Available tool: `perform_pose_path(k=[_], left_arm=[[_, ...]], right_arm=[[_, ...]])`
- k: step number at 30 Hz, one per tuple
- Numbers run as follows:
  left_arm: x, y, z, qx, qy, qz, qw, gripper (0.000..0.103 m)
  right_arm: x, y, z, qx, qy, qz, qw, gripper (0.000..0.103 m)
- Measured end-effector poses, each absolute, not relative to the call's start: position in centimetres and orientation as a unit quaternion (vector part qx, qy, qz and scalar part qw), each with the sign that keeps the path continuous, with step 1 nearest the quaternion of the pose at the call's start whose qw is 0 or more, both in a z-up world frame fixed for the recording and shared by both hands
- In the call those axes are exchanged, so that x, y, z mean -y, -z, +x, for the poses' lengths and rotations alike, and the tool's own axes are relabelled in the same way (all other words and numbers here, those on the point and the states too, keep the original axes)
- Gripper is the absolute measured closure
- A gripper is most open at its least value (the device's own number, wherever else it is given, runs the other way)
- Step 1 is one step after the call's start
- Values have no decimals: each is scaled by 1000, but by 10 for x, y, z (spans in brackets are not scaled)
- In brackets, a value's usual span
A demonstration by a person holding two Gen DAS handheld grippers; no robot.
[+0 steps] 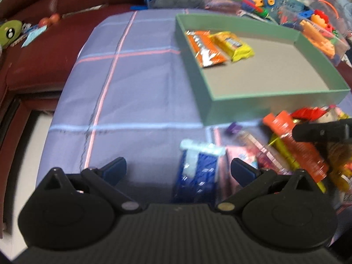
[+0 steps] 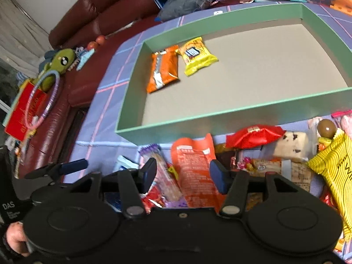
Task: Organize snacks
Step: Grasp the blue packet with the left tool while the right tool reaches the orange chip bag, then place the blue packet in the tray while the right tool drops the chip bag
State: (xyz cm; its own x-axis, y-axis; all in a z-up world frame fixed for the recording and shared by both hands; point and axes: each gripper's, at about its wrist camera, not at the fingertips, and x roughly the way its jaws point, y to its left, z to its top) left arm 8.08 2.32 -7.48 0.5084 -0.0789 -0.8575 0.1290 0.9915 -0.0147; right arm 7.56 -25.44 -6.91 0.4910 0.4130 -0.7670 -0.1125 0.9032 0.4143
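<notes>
A green box (image 1: 222, 105) (image 2: 220, 113) lies on the blue checked cloth and holds an orange snack pack (image 1: 205, 47) (image 2: 164, 71) and a yellow snack pack (image 1: 233, 45) (image 2: 195, 56). A heap of loose snacks lies in front of the box. My left gripper (image 1: 178, 171) is open over a blue wrapper (image 1: 198, 171). My right gripper (image 2: 183, 172) is open over an orange pouch (image 2: 195, 171) (image 1: 297, 147). The left gripper also shows in the right wrist view (image 2: 72, 165).
A dark red leather sofa (image 1: 44, 55) (image 2: 92, 15) borders the cloth on the left and holds a green plush toy (image 2: 59, 62) and a red box (image 2: 24, 114). Plastic toys (image 1: 286, 6) crowd the far right. A big yellow bag (image 2: 334, 167) lies at the right.
</notes>
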Motion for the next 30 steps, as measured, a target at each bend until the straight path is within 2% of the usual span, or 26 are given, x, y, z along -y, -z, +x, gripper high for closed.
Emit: perform_pose_path(k=[3,11,12,13,15,26,30], left_arm=[[-27,82,79,-493,56,33,868,1],[-26,91,76,-489,78,42,868,22],[-25,91,74,-485,82,44,870,32],[-24,89,73,-479,88,47,872,48],[-23,86,71,-474,94,49,874,66],[-31,86,69,-469,88,27,878,68],[-35,82,68,-470,81,10,879,69]], right_arm=[[252,78,75,-488,-150,148,847,48],[246,85,75,-490,-154,135,848,50],[244,88,74,-491,-157,133,846,50],[240,88,71,-490,-157,127,848,52],[234,89,67,-491,-161,115,849,72],[242,96,72,-503,-169,159,832,73],[241,90,66,-491,-169,160,839,81]])
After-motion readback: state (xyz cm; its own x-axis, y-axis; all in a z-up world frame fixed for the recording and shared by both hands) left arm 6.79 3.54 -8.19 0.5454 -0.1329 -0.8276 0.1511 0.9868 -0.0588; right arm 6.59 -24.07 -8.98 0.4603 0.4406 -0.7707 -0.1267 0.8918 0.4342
